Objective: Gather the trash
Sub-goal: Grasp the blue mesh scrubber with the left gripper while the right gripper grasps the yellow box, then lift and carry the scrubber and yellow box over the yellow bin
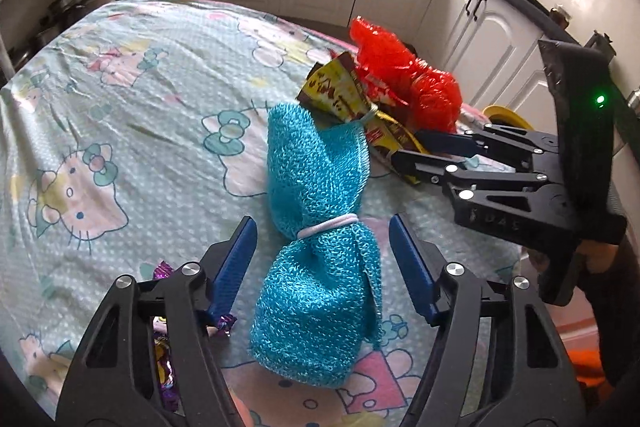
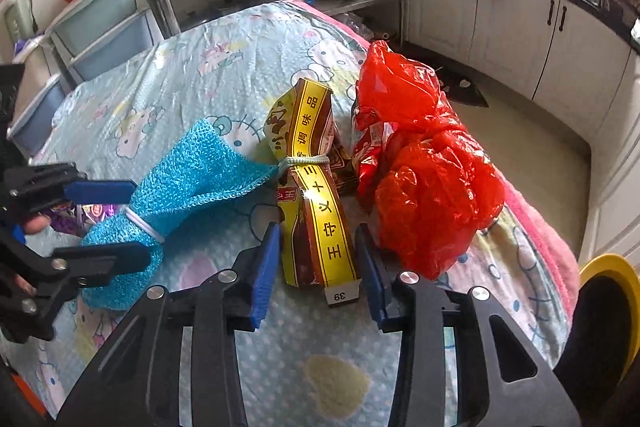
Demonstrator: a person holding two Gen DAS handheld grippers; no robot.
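Two handheld grippers line up on trash laid across a cartoon-print tablecloth (image 1: 120,75). Nearest, the left gripper (image 1: 322,247) stands spread either side of a banded blue mesh cloth (image 1: 316,211), apparently set to squeeze its waist. Beyond, the right gripper (image 2: 318,255), also spread, straddles a tied seasoning packet (image 2: 316,187). A knotted red plastic bag (image 2: 424,167) waits just right.

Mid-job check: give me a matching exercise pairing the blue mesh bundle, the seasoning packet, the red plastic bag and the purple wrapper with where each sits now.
Things:
1. blue mesh bundle
2. seasoning packet
3. red plastic bag
4. purple wrapper

Places:
A. partly hidden under the left gripper's finger
B. between the open right gripper's fingers
C. between the open left gripper's fingers
D. right of the packet, ungripped

Pairs: 1-C, 2-B, 3-D, 4-A
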